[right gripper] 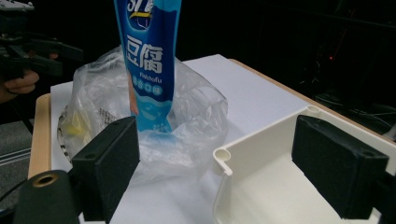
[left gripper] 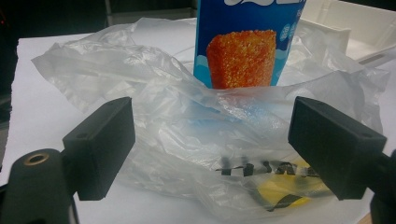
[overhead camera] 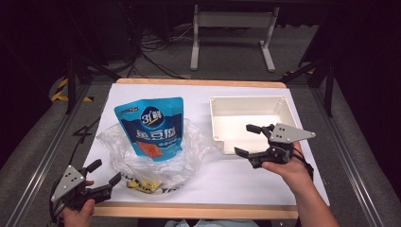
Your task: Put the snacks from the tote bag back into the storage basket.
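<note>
White paper covers the table (overhead camera: pixel 246 184). On it, a clear plastic bag (overhead camera: pixel 156 158) holds an upright blue fish-tofu pouch (overhead camera: pixel 151 125), with a white tray (overhead camera: pixel 246 118) beside it. The left gripper (overhead camera: pixel 105 173), jaws spread and empty, faces the bag's near edge and is closest. The right gripper (overhead camera: pixel 248 140), also spread and empty, hovers at the tray's front rim.

My left tool (overhead camera: pixel 105 172) and right tool (overhead camera: pixel 250 140) have matt black plastic jaws; mine on the right carries a dull grey metal plate (overhead camera: pixel 290 133). The bag (overhead camera: pixel 151 153) is thin, crinkled clear plastic, the blue pouch (overhead camera: pixel 151 125) glossy film, the tray (overhead camera: pixel 222 105) smooth off-white plastic. The surface (overhead camera: pixel 227 177) looks like matt white paper with a wood edge.
</note>
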{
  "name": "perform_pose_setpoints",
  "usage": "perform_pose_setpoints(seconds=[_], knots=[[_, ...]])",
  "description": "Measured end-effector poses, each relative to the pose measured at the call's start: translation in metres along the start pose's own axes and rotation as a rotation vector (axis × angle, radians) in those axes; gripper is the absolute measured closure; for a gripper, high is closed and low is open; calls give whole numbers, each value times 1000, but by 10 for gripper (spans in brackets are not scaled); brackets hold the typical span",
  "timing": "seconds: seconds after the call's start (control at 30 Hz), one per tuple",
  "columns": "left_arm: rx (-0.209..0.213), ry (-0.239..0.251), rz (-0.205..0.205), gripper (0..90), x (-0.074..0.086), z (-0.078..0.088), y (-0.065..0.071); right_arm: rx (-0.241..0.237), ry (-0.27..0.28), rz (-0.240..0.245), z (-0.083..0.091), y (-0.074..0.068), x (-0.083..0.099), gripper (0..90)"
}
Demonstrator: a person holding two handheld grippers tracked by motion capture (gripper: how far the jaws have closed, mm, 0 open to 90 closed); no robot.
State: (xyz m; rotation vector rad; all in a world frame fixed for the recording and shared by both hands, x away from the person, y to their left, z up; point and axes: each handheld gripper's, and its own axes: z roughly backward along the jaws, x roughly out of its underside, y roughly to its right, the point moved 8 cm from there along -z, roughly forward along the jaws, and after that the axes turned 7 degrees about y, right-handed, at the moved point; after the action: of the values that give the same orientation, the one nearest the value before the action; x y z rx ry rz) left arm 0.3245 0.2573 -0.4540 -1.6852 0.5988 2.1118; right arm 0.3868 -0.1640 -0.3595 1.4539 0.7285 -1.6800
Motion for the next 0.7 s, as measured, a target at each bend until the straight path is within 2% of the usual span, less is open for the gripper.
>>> perform_pose_setpoints(seconds=[0.3,0.57,0.7], knots=[[-1,-4,-7,155,1,3,0,-56,17,2,-20,-5,-8,177],[-21,0,6,155,3,12,-1,-119,28,34,-46,-11,-20,208],[-23,1,4,155,3,11,-1,-132,31,42,-55,-13,-24,207]])
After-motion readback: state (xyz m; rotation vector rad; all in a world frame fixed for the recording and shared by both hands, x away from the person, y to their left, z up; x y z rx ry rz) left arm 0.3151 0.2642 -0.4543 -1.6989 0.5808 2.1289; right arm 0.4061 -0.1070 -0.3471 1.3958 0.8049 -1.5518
